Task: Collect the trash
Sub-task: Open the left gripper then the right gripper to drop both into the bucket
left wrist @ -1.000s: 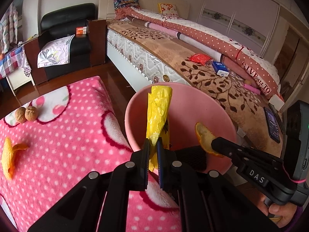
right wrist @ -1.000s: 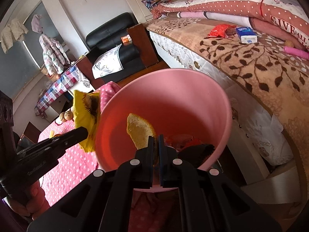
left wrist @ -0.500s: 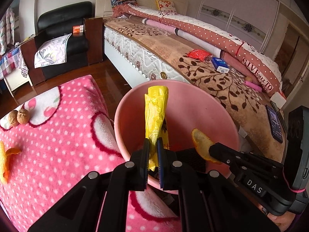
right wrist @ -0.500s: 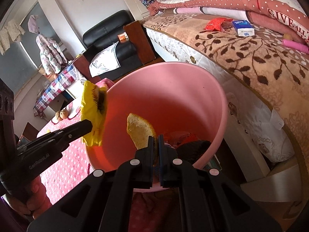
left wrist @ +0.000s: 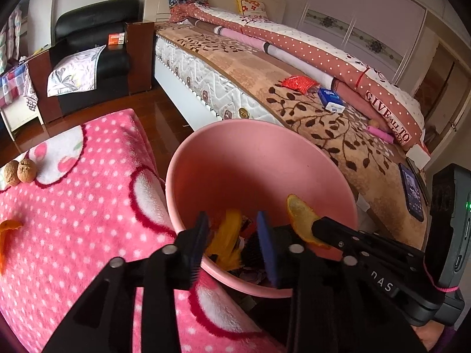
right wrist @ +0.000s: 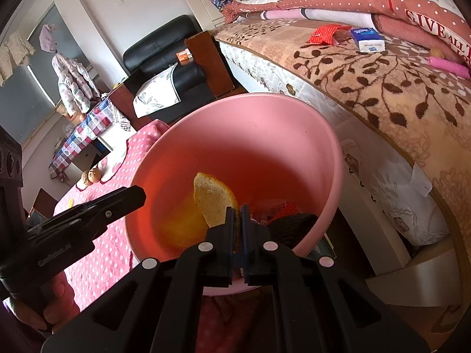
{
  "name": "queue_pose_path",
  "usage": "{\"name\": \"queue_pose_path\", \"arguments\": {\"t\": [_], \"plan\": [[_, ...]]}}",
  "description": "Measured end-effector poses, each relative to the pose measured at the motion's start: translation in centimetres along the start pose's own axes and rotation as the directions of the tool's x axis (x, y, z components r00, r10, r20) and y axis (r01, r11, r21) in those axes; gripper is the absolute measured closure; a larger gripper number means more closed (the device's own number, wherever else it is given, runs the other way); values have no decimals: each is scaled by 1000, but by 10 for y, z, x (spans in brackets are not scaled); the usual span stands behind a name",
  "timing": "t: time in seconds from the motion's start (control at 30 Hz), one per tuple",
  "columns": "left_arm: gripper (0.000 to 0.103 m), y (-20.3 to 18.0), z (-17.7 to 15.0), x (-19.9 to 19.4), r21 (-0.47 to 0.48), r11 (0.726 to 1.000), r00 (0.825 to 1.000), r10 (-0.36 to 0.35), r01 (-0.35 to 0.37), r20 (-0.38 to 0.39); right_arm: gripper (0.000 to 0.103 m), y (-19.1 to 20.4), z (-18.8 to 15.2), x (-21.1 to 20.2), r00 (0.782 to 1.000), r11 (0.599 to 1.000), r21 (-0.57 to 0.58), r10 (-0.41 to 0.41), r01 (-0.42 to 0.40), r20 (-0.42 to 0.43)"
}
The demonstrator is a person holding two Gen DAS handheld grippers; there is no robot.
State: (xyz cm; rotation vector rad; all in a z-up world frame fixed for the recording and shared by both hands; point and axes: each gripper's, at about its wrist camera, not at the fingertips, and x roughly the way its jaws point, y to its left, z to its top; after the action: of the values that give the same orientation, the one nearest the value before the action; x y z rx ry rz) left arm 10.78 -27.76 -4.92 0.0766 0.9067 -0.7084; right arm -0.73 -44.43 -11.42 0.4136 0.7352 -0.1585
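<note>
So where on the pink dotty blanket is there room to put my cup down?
The pink blanket is bare in the wide stretch between the two walnuts, the orange peel at its left edge, and the pink bin. It gets crowded right by the bin, where both grippers reach over the rim.

Both fisheye views look forward and steeply down along their own jaws, close above the pink bin (left wrist: pixel 259 158). The left wrist view sits over the pink spotted blanket (left wrist: pixel 73 206), the right wrist view nearer the bed (right wrist: pixel 397 94). Both share bin, bed and black armchair (right wrist: pixel 164 56).
</note>
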Motion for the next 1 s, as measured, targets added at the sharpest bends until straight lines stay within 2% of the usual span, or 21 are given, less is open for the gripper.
{"name": "queue_pose_path", "arguments": {"t": [0.33, 0.5, 0.73, 1.0], "plan": [[59, 2, -4, -4, 1, 1000, 1000, 2, -2, 4, 98, -6, 3, 2, 1000, 999, 35, 6, -6, -3], [58, 4, -5, -7, -8, 1000, 1000, -1, 1, 14, 97, -7, 3, 3, 1000, 998, 65, 15, -15, -9], [57, 9, -8, -14, -10, 1000, 1000, -3, 3, 25, 82, -1, 3, 2, 1000, 998, 59, 21, -21, -4], [57, 27, -12, -26, -37, 999, 999, 12, -11, 46, 82, 11, 1, -1, 1000, 999, 28, 30, -30, 1]]}}
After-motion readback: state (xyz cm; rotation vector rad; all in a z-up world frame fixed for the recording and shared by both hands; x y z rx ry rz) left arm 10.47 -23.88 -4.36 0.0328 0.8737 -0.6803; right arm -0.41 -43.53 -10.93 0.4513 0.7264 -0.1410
